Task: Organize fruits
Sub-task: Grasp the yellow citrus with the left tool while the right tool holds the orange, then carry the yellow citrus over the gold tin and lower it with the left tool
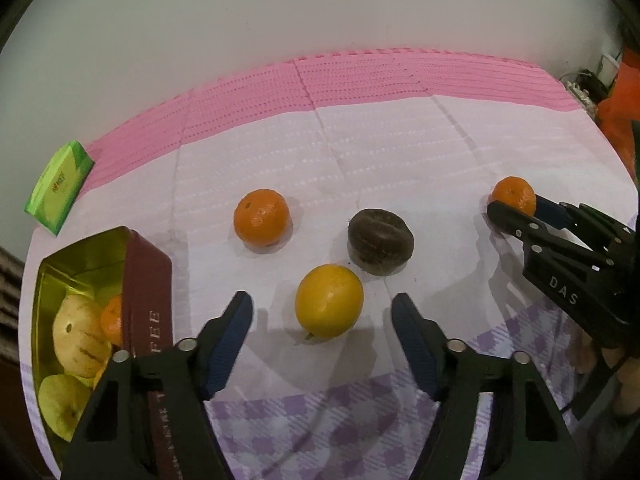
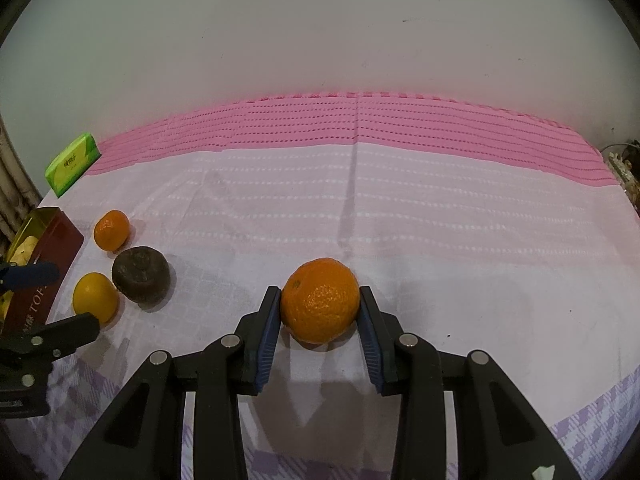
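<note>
In the left wrist view my left gripper (image 1: pixel 322 312) is open, its fingers on either side of a yellow fruit (image 1: pixel 329 300) on the cloth. Beyond it lie an orange (image 1: pixel 262 217) and a dark brown fruit (image 1: pixel 380 241). A red tin (image 1: pixel 100 320) at the left holds pale yellow fruits and an orange one. In the right wrist view my right gripper (image 2: pixel 319 300) is shut on an orange (image 2: pixel 320 300) resting on the cloth. That orange (image 1: pixel 514 195) and gripper also show at the right of the left wrist view.
A green box (image 1: pixel 58 186) lies at the far left edge of the table. The cloth (image 2: pixel 440 240) is white with a pink band at the back, against a white wall. Cables and orange items (image 1: pixel 616 92) sit at the far right.
</note>
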`<state>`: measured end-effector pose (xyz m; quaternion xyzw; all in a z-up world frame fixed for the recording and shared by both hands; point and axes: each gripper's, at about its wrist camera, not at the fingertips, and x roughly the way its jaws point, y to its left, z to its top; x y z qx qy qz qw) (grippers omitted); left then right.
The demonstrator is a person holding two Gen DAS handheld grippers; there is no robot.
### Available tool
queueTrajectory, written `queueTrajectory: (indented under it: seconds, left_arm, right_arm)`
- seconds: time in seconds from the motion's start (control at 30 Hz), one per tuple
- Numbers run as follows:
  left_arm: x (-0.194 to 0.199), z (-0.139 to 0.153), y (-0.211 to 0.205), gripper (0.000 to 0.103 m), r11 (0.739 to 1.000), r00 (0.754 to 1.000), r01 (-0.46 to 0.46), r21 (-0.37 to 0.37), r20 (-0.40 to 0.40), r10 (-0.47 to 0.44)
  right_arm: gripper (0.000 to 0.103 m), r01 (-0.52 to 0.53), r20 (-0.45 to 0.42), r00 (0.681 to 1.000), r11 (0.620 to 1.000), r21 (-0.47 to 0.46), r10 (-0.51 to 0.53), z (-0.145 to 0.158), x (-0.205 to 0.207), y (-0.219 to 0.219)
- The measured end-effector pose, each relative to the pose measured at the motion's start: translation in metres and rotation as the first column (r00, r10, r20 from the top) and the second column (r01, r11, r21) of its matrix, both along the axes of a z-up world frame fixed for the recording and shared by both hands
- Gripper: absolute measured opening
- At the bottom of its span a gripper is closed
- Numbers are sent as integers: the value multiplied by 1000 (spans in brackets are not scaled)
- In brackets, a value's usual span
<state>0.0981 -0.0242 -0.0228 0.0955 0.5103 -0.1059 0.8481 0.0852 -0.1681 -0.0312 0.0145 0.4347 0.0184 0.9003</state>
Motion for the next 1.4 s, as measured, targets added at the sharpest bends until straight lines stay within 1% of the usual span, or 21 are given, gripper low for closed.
queueTrajectory:
  seconds: [0.23,0.4,0.5,0.57,0.63,1.1,1.4]
  left_arm:
    - [5,-9,-1,61,1000,1000,-9,0,-11,9]
    - [9,-15,0,50,1000,999,-23,-6,-29,23]
    - [11,-16,0,45,999,999,-31,-17,-34,31]
    - [11,-16,0,43,999,999,-31,-22,-37,31]
    - [11,-16,0,39,999,999,-29,-28,-37,28]
    - [7,-14,1,39,999,998,-32,-26,-46,30]
    - [-2,-12,4,39,999,998,-34,-7,-58,34]
  right_arm:
    - [35,1,-4,1000,1000,-4,-1,-1,4,2]
    - [35,1,-4,1000,1000,-5,-1,0,5,3]
    - [35,1,-4,1000,1000,-5,-1,0,5,3]
    - [35,1,-4,1000,1000,-5,-1,0,5,3]
    - [36,1,-5,1000,1000,-4,-1,0,5,3]
    - [36,2,-4,1000,1000,-4,-2,0,5,3]
    - [36,2,-5,1000,1000,-9,-2,0,5,3]
